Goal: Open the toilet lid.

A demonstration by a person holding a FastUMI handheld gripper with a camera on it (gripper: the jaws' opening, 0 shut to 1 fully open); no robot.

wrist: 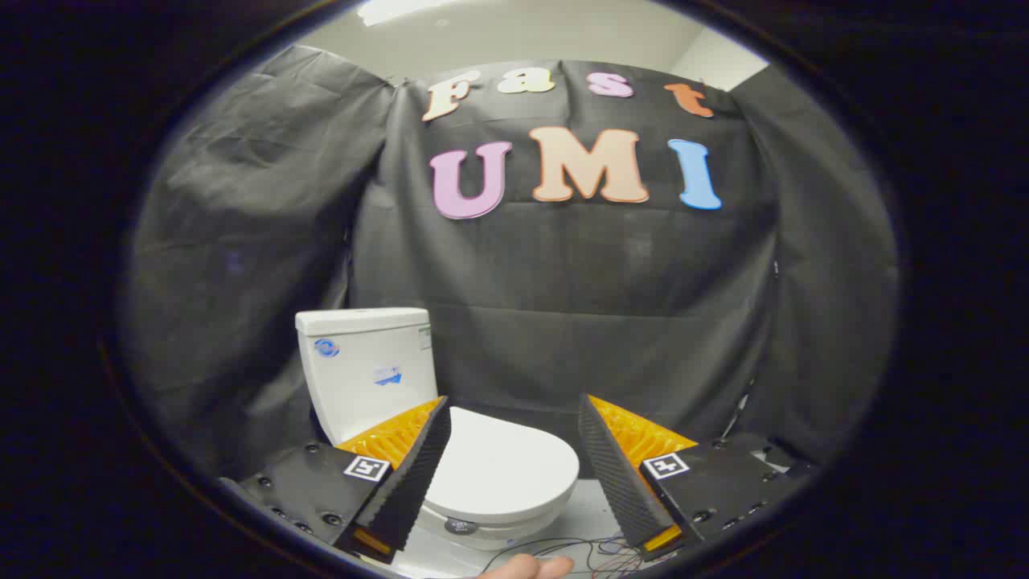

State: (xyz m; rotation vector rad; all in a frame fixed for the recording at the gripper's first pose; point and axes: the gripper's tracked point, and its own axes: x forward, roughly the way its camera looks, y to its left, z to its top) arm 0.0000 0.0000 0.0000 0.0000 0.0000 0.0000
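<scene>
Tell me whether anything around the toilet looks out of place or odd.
Loose thin wires lie tangled on the floor just past the toilet's front, below the open gripper, and a person's fingertip pokes in beside them. The toilet lid sits flat and closed, the tank upright; nothing looks spilled or damaged.

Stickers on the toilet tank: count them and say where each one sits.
3. A round one sits upper left on the tank front, one near the middle, and a small one at the upper right edge. More may hide behind the open gripper.
</scene>
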